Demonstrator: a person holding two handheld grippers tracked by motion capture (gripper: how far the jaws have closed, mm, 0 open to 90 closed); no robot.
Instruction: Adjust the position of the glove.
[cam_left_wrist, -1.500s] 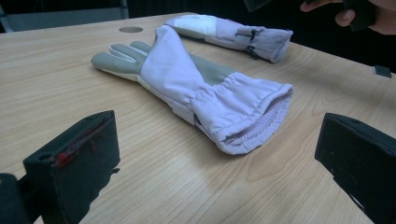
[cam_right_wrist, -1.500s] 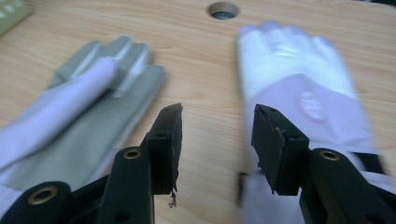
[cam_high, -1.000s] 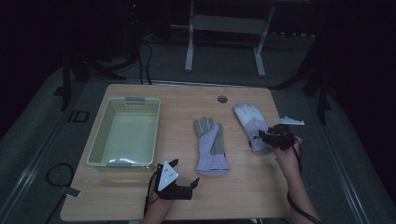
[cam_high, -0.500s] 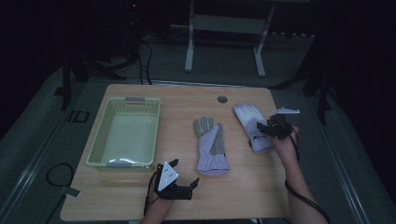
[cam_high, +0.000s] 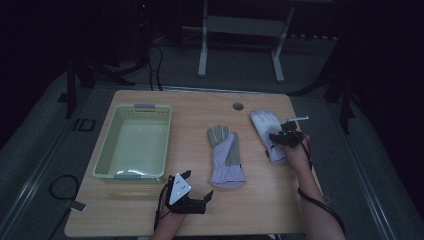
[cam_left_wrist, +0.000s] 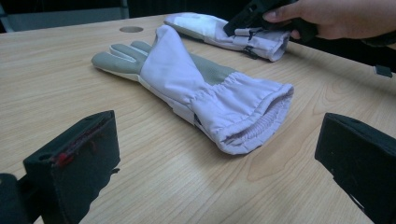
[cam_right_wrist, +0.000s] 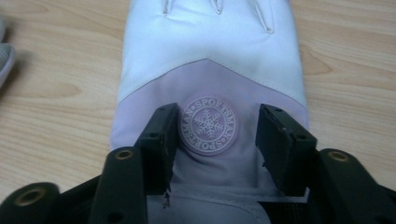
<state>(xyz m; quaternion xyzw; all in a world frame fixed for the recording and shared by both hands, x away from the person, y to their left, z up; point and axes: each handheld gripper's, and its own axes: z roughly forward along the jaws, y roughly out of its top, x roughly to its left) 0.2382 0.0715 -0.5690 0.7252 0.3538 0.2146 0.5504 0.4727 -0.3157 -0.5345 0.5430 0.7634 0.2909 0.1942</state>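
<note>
Straddling cuff of white-and-lilac fabric ski glove, right gripper jaws closing, not yet clamped; glove's length ran straight ahead along worktop.

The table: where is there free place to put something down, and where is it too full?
Bare wood lies between the basket and the middle glove, along the far edge of the table around the round hole, and at the near right corner. It is crowded at the right, where the right tongs straddle the right glove.
</note>
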